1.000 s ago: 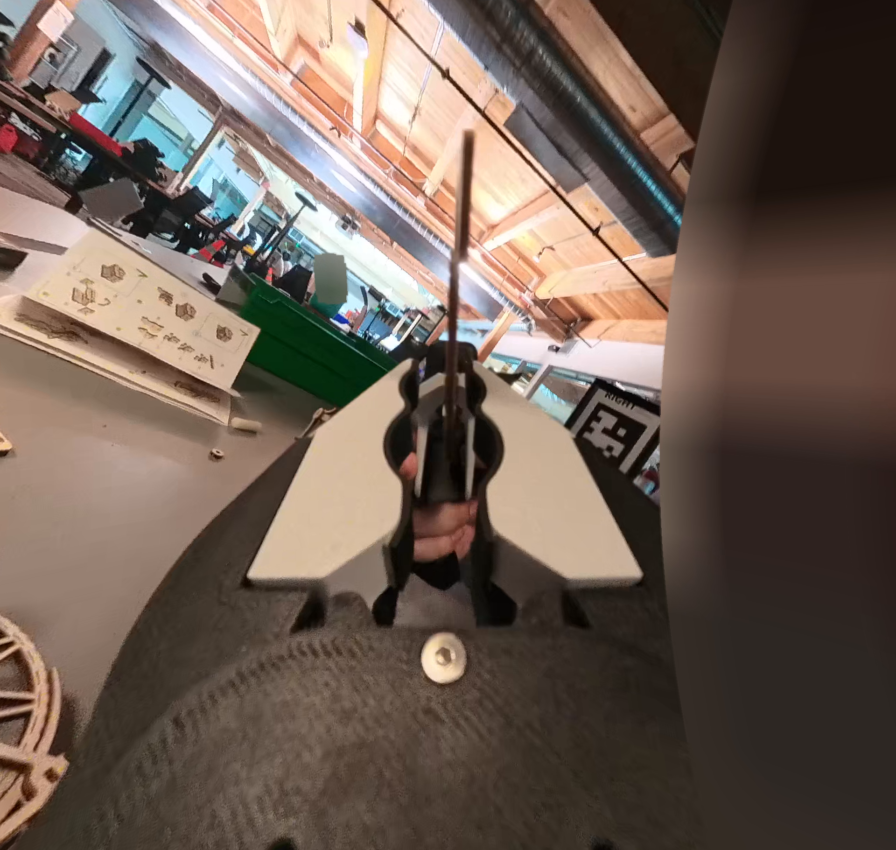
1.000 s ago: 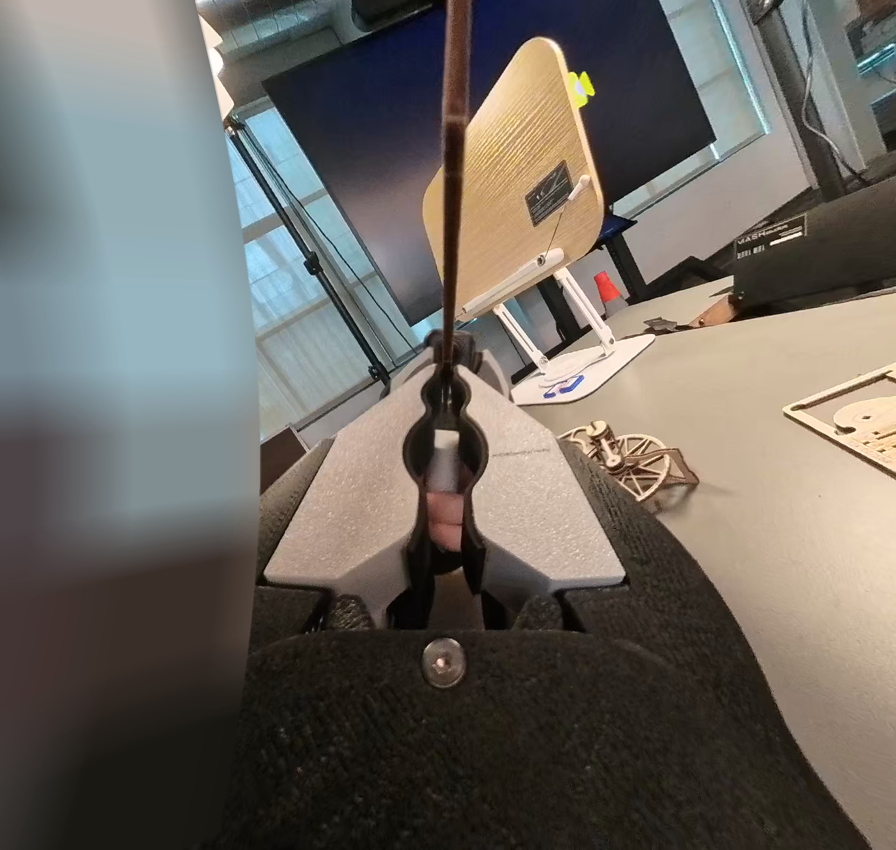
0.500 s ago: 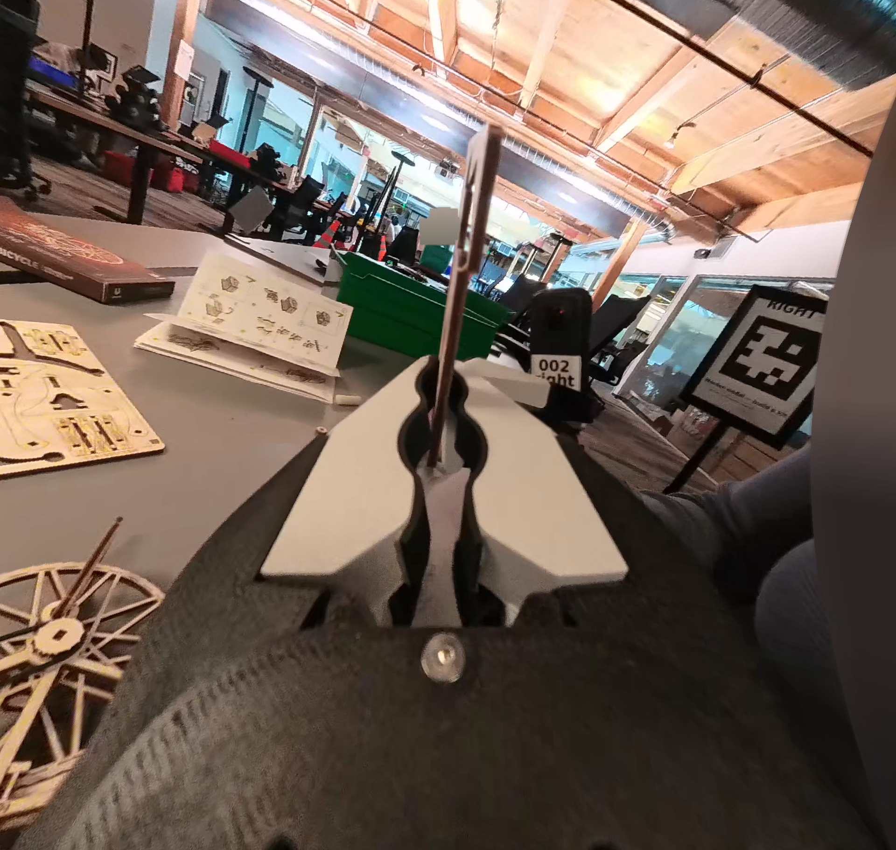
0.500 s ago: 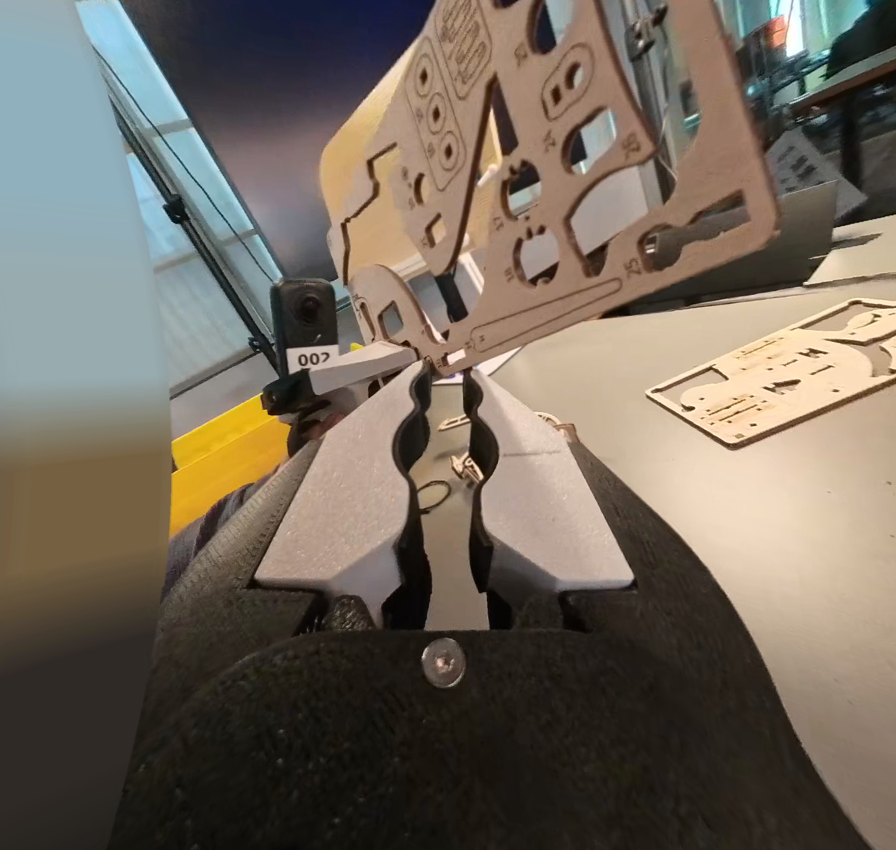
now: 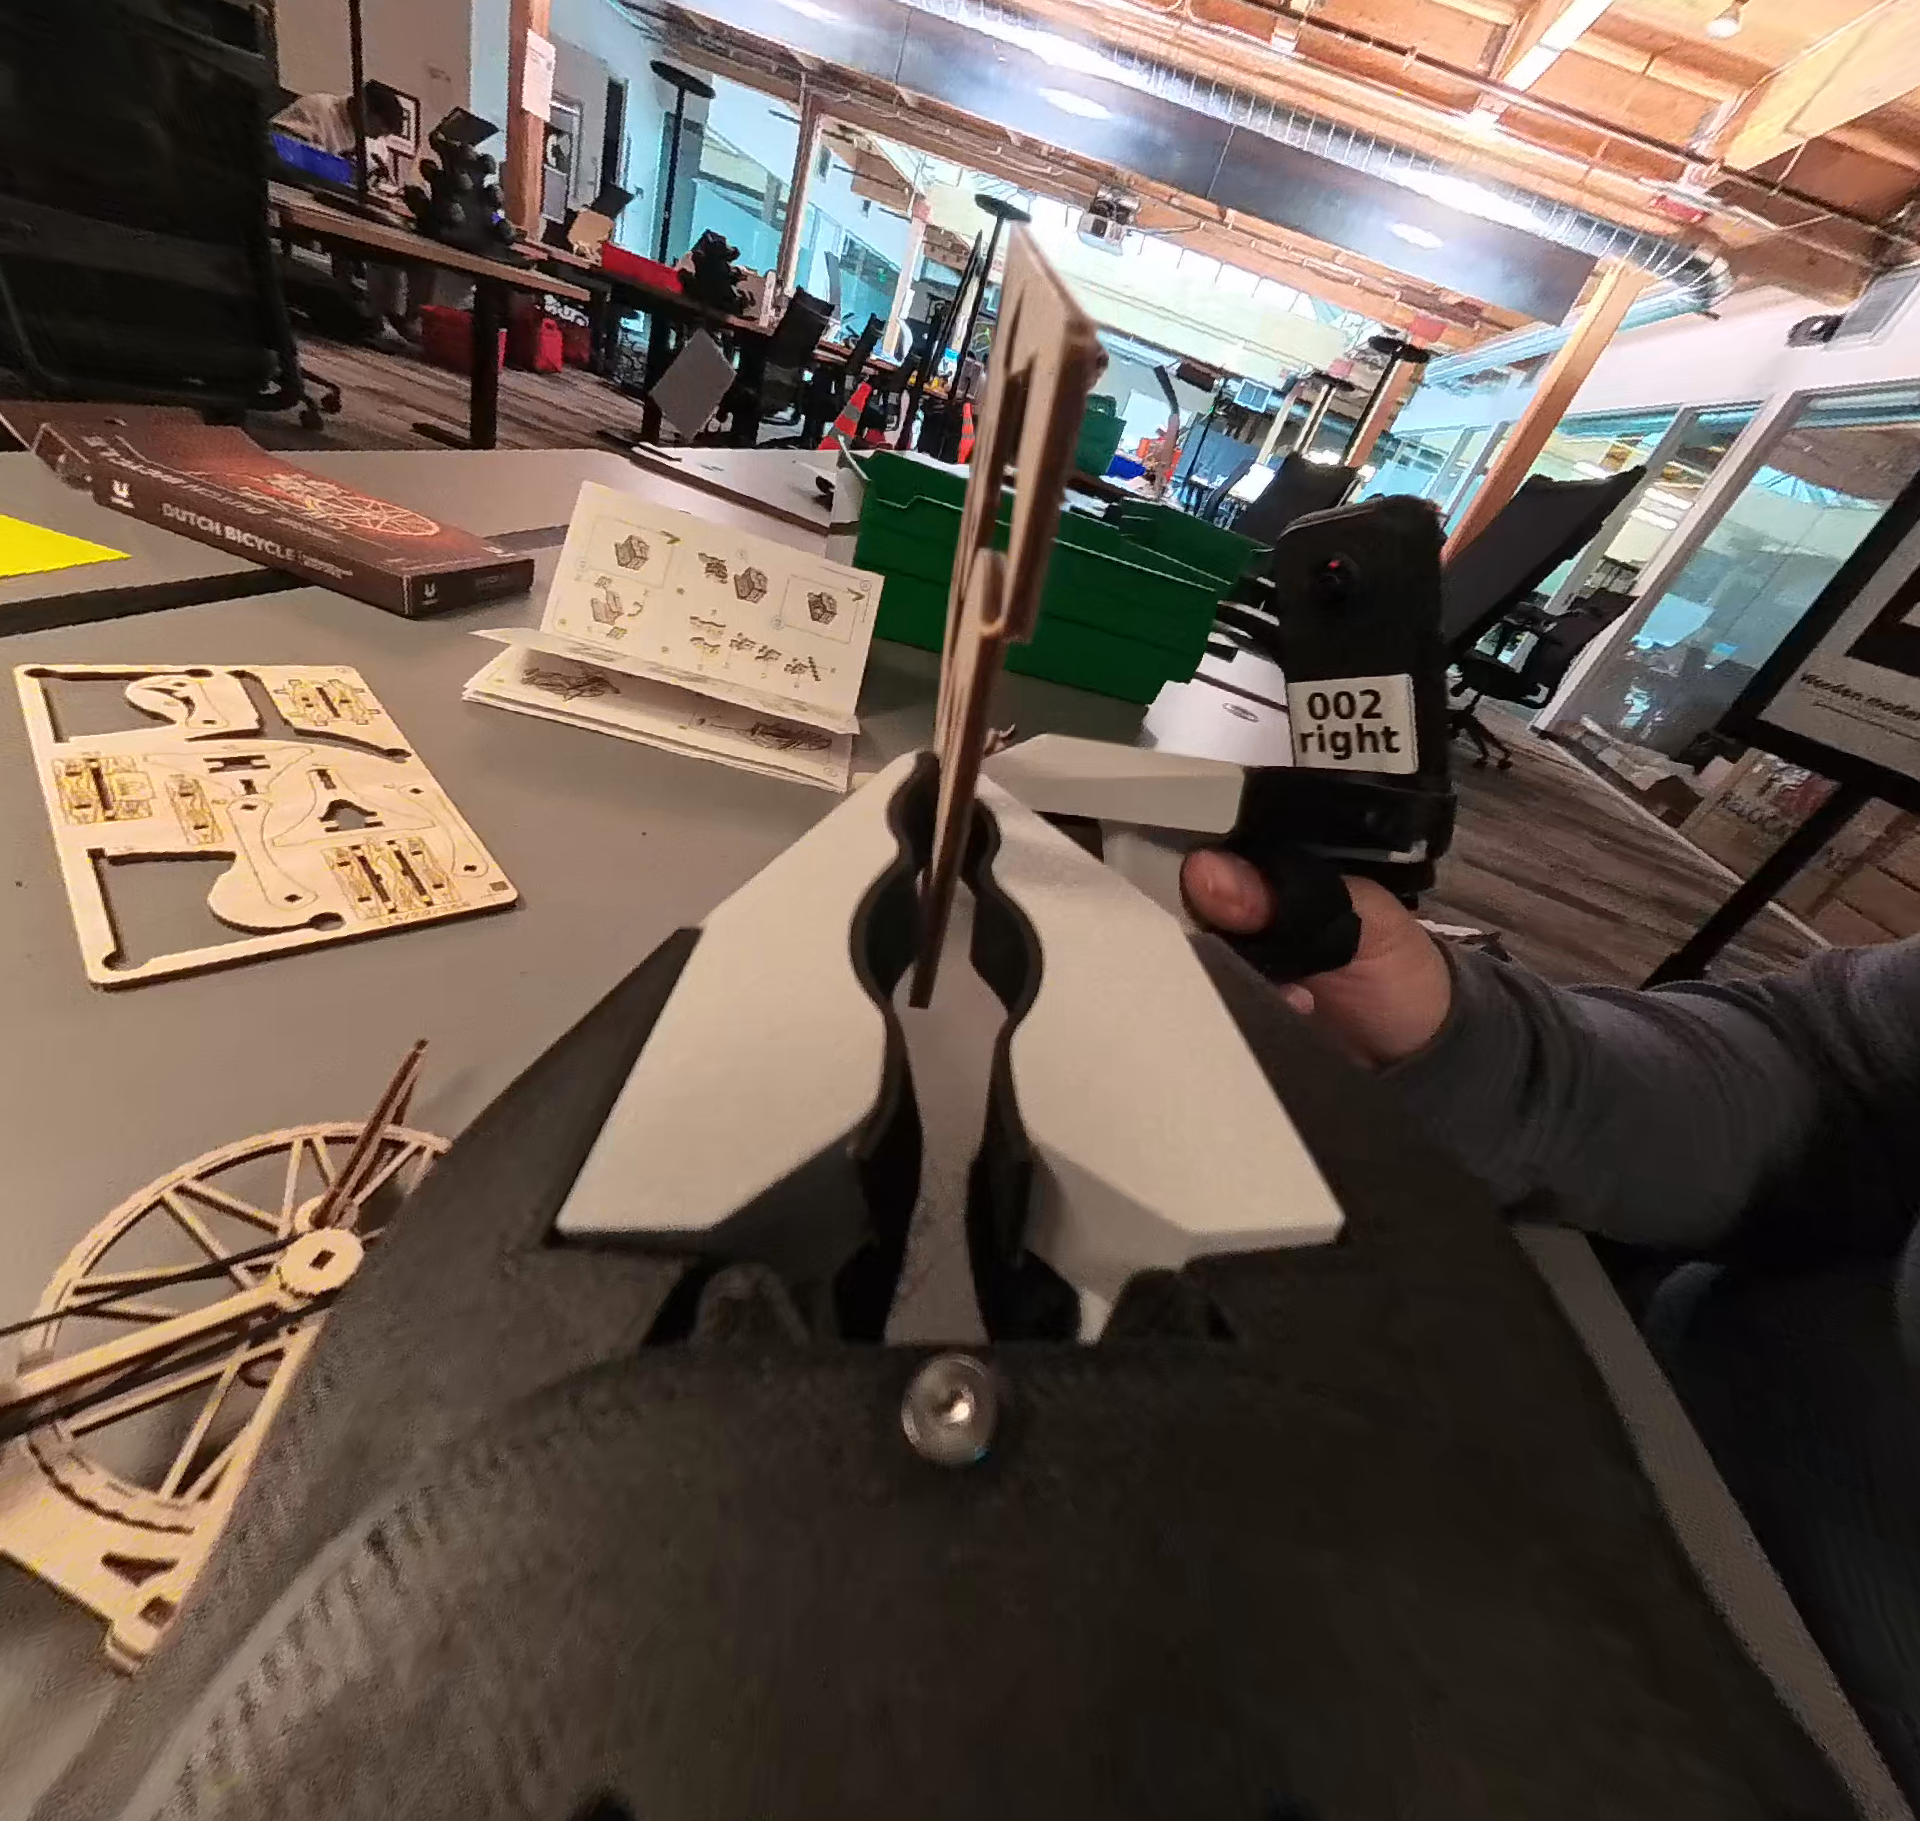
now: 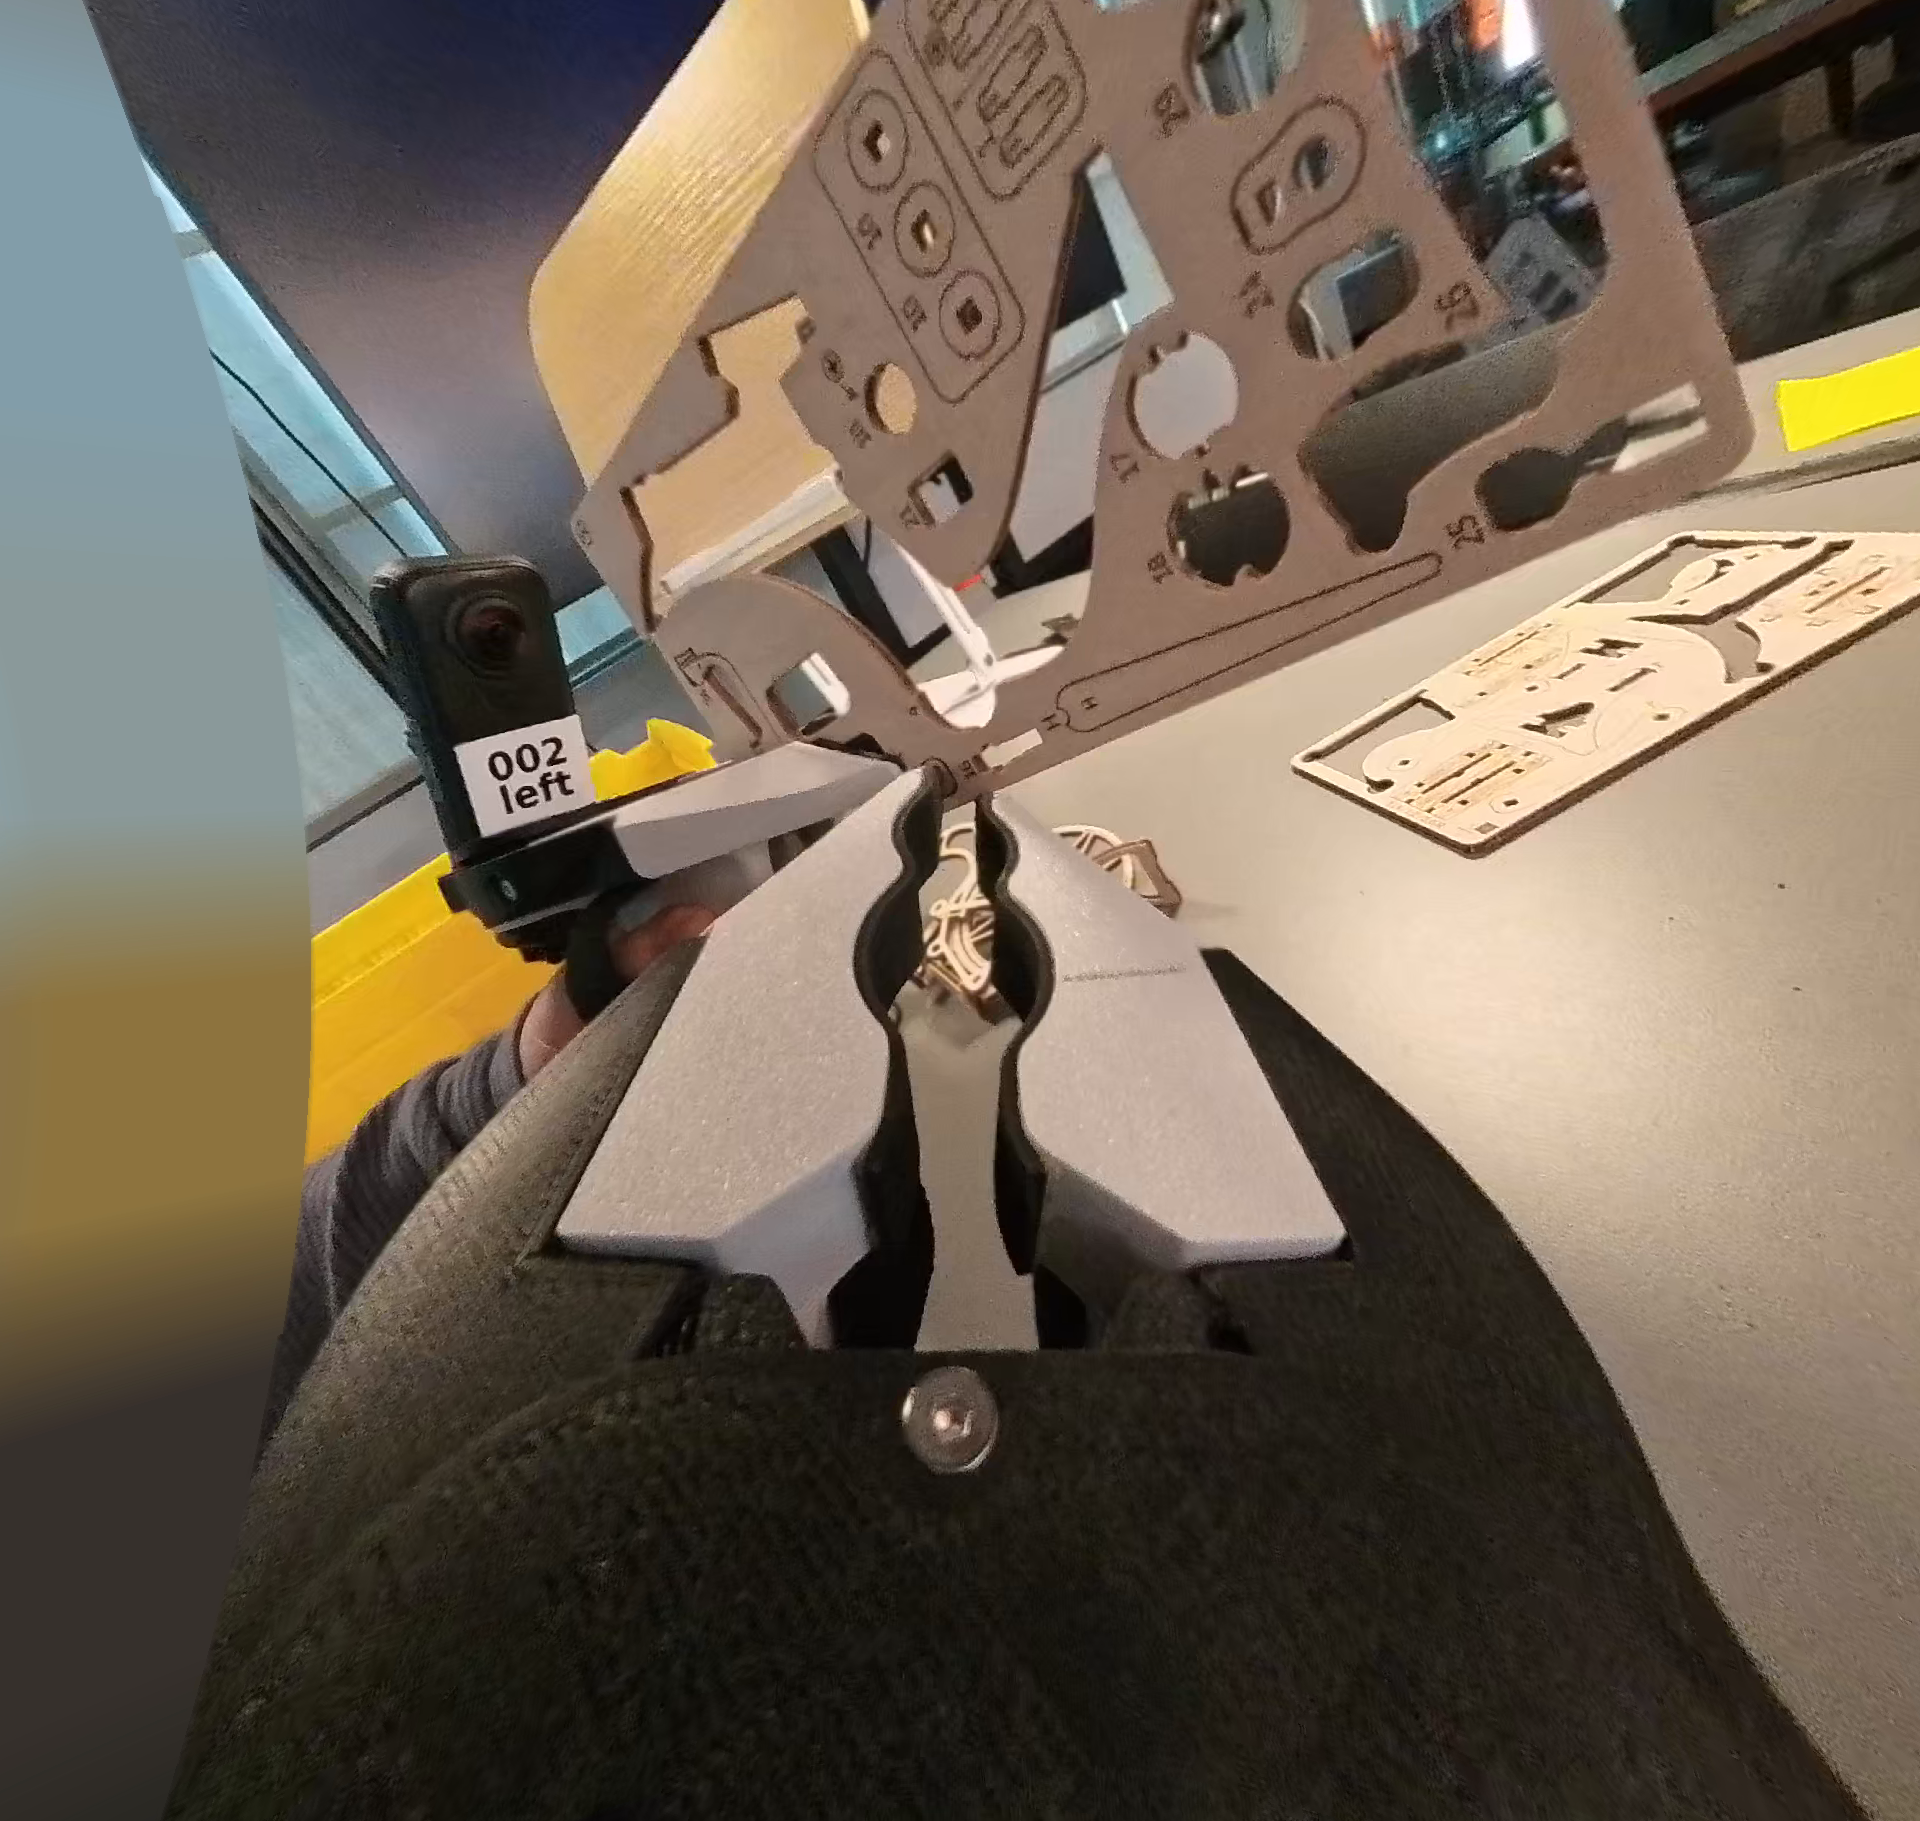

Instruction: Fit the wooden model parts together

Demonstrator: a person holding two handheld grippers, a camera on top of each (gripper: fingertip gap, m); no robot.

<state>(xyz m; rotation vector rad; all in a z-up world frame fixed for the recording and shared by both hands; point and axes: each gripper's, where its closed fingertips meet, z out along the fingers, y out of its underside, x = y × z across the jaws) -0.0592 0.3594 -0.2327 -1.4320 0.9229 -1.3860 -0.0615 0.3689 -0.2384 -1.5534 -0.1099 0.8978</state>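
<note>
My left gripper (image 5: 951,784) is shut on the lower edge of a thin wooden parts sheet (image 5: 997,524), which stands upright and edge-on above the table. In the right wrist view the sheet (image 6: 1039,649) shows face-on, with several empty cut-outs. My right gripper (image 6: 958,795) has a narrow gap between its jaws and nothing in it; its tips sit at the sheet's lower edge, beside the left gripper's finger (image 6: 727,805). Its finger (image 5: 1122,784) reaches in from the right. A part-built wooden wheel assembly (image 5: 208,1304) lies on the table, and shows between the right fingers (image 6: 966,919).
On the grey table (image 5: 623,888) lie a second parts sheet (image 5: 260,815) (image 6: 1610,691), an open instruction booklet (image 5: 707,618) and a dark kit box (image 5: 281,514). Green bins (image 5: 1039,576) stand behind. A yellow bin (image 6: 416,961) sits off the table's edge. A person's hand (image 5: 1351,961) holds the right gripper. The tips of both grippers are at nearly the same place.
A second ago both grippers were shut on the sheet, tilted up towards the ceiling. The right one let go and turned to face the sheet. The left one tipped down level, still holding it.
</note>
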